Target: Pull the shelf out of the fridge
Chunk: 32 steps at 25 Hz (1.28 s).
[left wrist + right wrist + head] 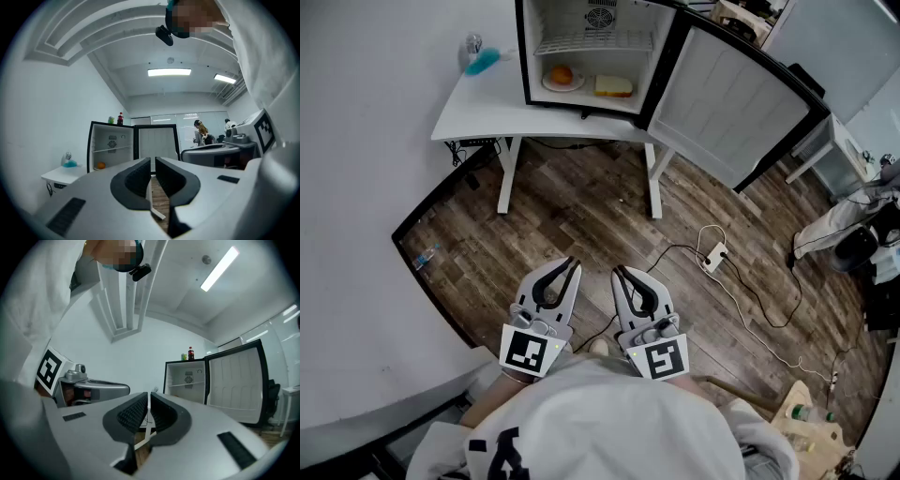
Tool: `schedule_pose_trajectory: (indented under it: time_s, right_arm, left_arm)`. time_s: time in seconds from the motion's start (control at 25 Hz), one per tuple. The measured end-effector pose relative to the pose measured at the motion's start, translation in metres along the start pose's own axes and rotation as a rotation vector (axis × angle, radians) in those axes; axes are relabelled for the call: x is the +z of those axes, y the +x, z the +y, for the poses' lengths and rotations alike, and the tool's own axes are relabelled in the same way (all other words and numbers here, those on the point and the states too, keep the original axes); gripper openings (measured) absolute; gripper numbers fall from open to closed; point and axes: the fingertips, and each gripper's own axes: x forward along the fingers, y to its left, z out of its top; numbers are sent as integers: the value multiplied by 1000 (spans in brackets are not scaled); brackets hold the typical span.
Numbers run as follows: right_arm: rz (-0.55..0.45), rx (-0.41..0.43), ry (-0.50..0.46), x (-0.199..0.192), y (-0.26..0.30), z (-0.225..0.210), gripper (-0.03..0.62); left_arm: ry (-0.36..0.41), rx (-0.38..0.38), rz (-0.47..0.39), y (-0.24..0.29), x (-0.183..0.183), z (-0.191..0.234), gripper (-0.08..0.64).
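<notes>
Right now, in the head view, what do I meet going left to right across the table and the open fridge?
Teal object on the table → plate with an orange fruit, inside the fridge → yellow block → open fridge door.

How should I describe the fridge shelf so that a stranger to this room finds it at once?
Find the small black-framed fridge standing open on the white table. Across the upper part of its inside runs the shelf, a white wire rack. It is the only grid of thin wires there; the plate and the yellow block lie beneath it.
</notes>
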Motion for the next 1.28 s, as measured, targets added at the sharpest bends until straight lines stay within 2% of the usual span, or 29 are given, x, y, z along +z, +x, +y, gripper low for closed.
schedule_pose_trajectory:
  time_s: [0.36,0.6,0.76,1.0,1.28]
  right_arm:
    - [18,19,-35,-2,-7,0,43]
    - [-37,19,23,6,-13,-3,43]
    - [4,28,4,-2,-19,-3,44]
    - [-42,33,48,4,-27,-9,44]
    - [-27,58,57,-4,-47,-22,44]
  left_arm:
    - [-9,2,3,2,-1,-7,34]
    - [-18,-19,2,4,-2,-20,34]
    - [-29,-34,16,6,-7,-29,34]
    - [-29,-28,29,7,-9,-40,34]
    - [-37,6,41,12,-16,-60,34]
